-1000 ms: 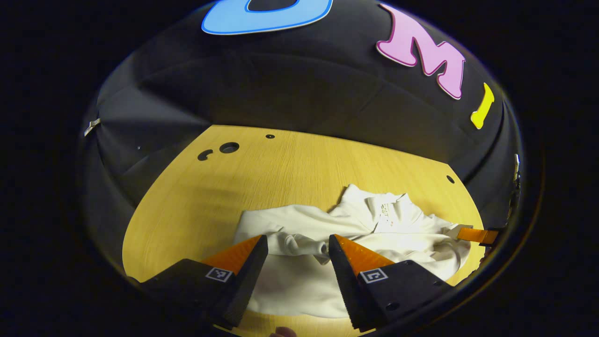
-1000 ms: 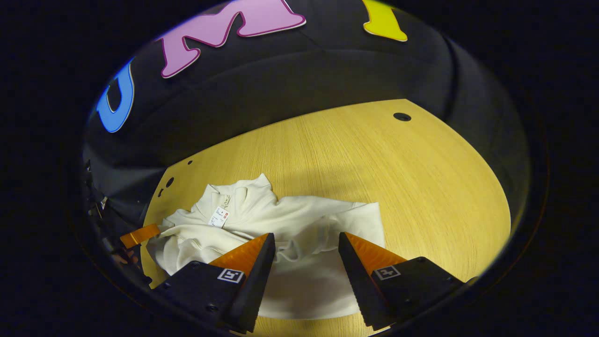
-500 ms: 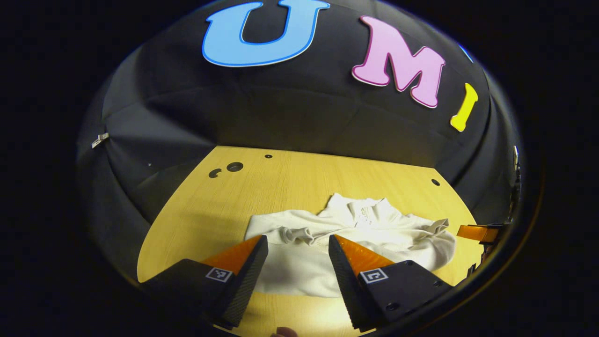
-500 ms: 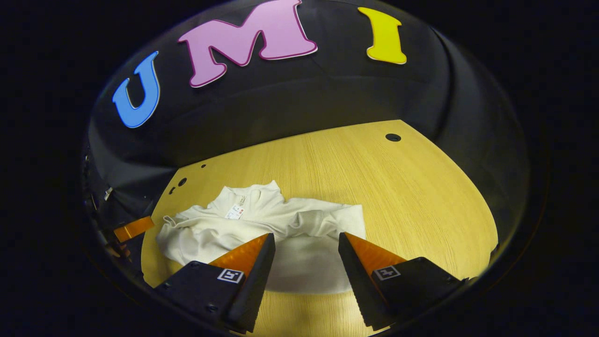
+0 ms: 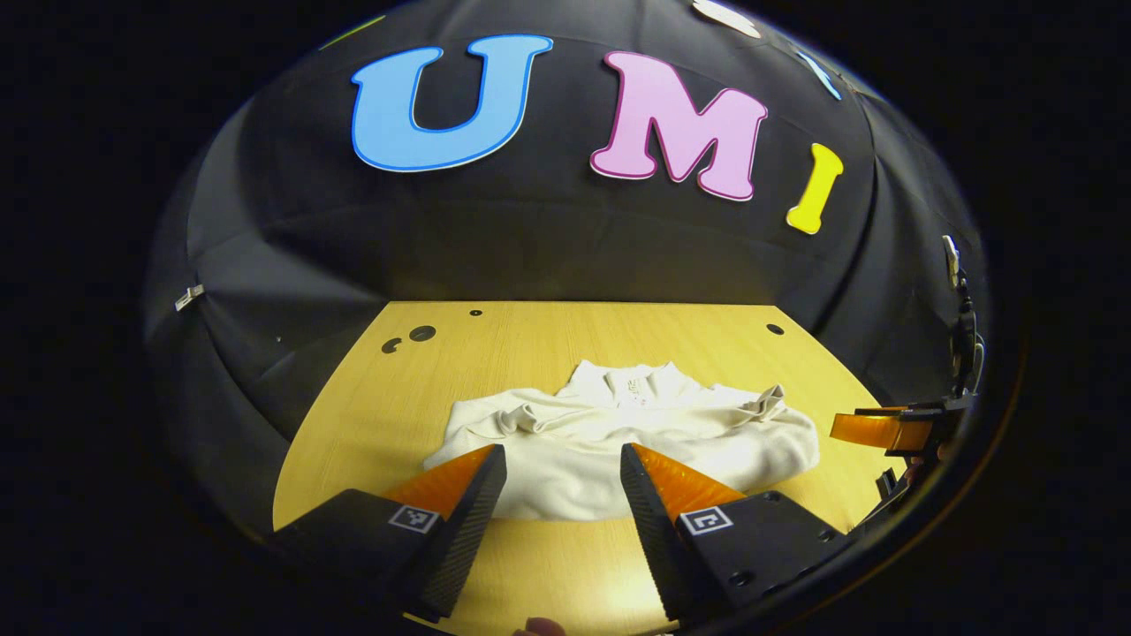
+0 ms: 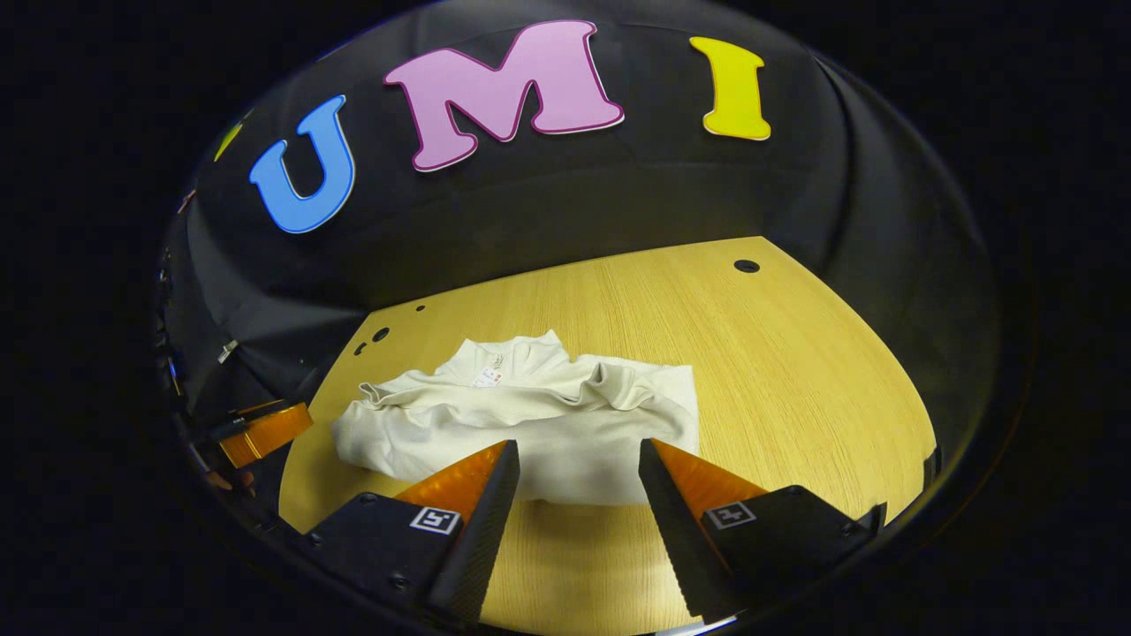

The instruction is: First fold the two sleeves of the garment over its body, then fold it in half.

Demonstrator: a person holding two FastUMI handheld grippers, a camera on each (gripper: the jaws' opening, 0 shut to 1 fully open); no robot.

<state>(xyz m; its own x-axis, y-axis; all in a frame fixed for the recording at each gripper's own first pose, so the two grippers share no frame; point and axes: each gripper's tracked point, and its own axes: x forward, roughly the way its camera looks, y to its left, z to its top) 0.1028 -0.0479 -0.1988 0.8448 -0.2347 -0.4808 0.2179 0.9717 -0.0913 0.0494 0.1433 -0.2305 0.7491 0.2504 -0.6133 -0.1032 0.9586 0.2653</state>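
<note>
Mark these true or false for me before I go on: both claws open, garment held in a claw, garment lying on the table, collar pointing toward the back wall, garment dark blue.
1. Both claws are open. True: the left claw and right claw each stand with fingers spread.
2. A claw holds the garment. False: the garment lies free, beyond both claws' fingertips.
3. The garment lies on the wooden table. True.
4. Its collar points toward the back wall. True.
5. The garment is dark blue. False: it is cream white.
</note>
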